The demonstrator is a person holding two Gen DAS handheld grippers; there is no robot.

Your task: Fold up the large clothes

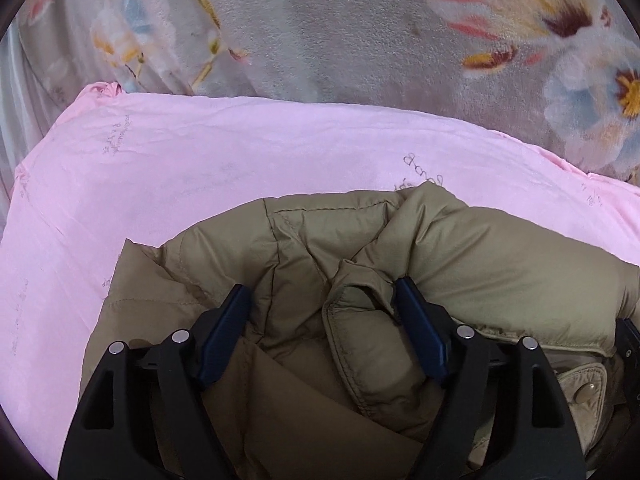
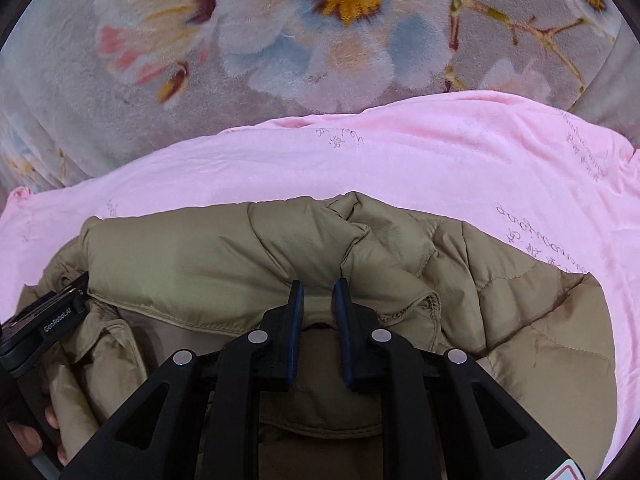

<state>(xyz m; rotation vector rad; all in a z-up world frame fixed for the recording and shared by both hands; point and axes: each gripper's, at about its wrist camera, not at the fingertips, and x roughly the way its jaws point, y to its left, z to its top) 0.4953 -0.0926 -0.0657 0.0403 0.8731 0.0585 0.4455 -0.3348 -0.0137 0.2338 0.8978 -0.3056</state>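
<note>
An olive-tan puffer jacket (image 1: 460, 248) lies bunched on a pink sheet (image 1: 160, 168). My left gripper (image 1: 322, 292) is open, its jaws wide apart over the rumpled jacket, with a cuff fold lying between them. In the right wrist view the jacket (image 2: 224, 256) spreads across the lower frame. My right gripper (image 2: 319, 286) has its jaws close together with a narrow gap, pinching a padded fold of the jacket at its edge. The left gripper's body (image 2: 44, 320) shows at the left edge of the right wrist view, held by a hand.
The pink sheet (image 2: 440, 160) lies on a grey floral blanket (image 1: 340, 40), which fills the far part of both views (image 2: 280, 40). A snap button tab (image 1: 584, 390) of the jacket sits at the lower right of the left wrist view.
</note>
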